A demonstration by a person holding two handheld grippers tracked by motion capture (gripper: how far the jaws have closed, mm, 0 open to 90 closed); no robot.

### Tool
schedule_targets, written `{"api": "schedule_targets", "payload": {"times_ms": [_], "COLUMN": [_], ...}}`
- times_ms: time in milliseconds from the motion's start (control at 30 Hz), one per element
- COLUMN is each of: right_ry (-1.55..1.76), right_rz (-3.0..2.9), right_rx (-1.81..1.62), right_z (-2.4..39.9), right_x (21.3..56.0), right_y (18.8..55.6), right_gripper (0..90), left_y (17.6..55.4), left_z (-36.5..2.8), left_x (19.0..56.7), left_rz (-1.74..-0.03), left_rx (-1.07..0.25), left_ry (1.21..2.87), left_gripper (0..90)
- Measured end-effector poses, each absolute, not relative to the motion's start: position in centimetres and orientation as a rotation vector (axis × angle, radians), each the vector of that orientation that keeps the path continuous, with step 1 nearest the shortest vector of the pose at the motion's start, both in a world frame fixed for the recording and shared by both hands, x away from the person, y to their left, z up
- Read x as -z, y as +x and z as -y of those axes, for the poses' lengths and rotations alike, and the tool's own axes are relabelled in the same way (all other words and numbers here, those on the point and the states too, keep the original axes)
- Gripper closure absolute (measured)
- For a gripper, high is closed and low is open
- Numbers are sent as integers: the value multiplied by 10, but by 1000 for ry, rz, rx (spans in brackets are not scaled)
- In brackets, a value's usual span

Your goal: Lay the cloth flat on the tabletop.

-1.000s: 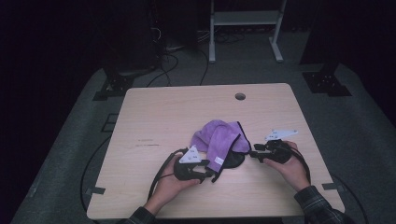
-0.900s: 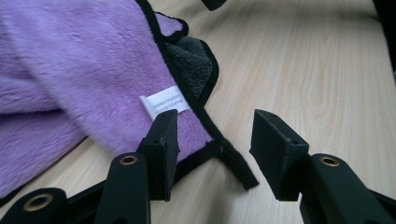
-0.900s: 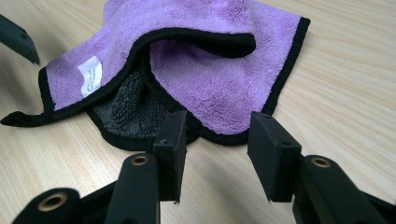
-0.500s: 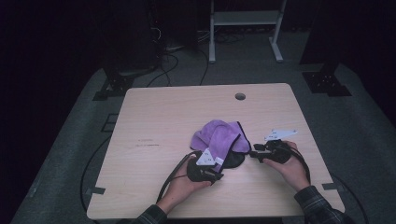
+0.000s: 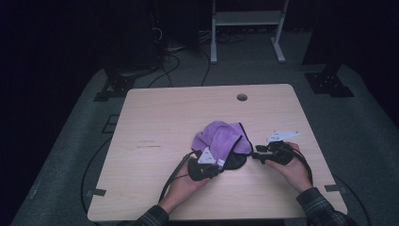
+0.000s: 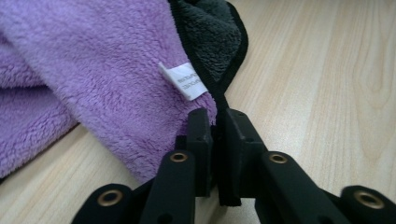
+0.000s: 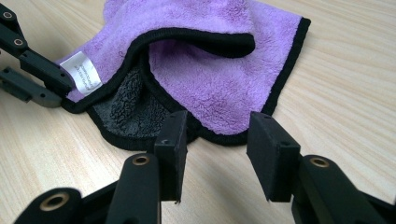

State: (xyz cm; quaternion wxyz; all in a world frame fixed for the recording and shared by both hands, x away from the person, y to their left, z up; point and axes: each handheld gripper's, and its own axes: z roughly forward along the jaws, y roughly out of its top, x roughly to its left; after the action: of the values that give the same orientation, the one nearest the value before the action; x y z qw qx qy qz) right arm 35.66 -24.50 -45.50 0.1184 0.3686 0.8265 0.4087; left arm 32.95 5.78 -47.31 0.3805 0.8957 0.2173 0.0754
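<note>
Cloth first: a crumpled purple fleece cloth with black stitched trim and a dark grey underside (image 5: 221,141) lies on the pale wooden table (image 5: 155,117), a little right of centre and nearer the near edge than the far one. Wide bare wood runs from it to the left edge and to the far edge, where a small round hole (image 5: 242,97) sits; less room is left toward the right edge and the near edge, where the person's hands come in.

The left gripper (image 6: 215,135) has just been closing its jaws, and in its own view they are pinched on the cloth's black-trimmed corner, beside a small white sewn-in label (image 6: 186,80). The right gripper (image 7: 217,149) stands with jaws apart and nothing between them, its tips just short of the cloth's nearest hem, resting low over bare wood.

From above, the left gripper (image 5: 207,165) and right gripper (image 5: 268,153) flank the cloth's near end, but the pinch itself is too small to read there. The right gripper view shows the left gripper's jaws at the label corner and the folded-over flap baring the grey side.
</note>
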Motion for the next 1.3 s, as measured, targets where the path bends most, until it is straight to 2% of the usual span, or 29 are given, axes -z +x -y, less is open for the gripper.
{"api": "schedule_targets", "payload": {"times_ms": [233, 700, 900, 1300], "right_ry": [1074, 1076, 1042, 904], "right_rz": [-2413, -2431, -2476, -2535], "right_rx": [-1194, -1154, -1157, -1112], "right_z": [247, 241, 232, 204], "right_x": [455, 466, 470, 476], "right_y": [358, 367, 371, 373], "right_gripper": [582, 576, 502, 445], "left_y": [332, 348, 358, 368], "left_z": [-70, -131, -155, -174], "left_x": [462, 432, 434, 439], "left_rz": [-617, -753, -833, -913], "left_rx": [-99, -221, -254, -293], "left_ry": [2211, 2064, 2048, 2052], "left_gripper": [828, 828, 828, 827]}}
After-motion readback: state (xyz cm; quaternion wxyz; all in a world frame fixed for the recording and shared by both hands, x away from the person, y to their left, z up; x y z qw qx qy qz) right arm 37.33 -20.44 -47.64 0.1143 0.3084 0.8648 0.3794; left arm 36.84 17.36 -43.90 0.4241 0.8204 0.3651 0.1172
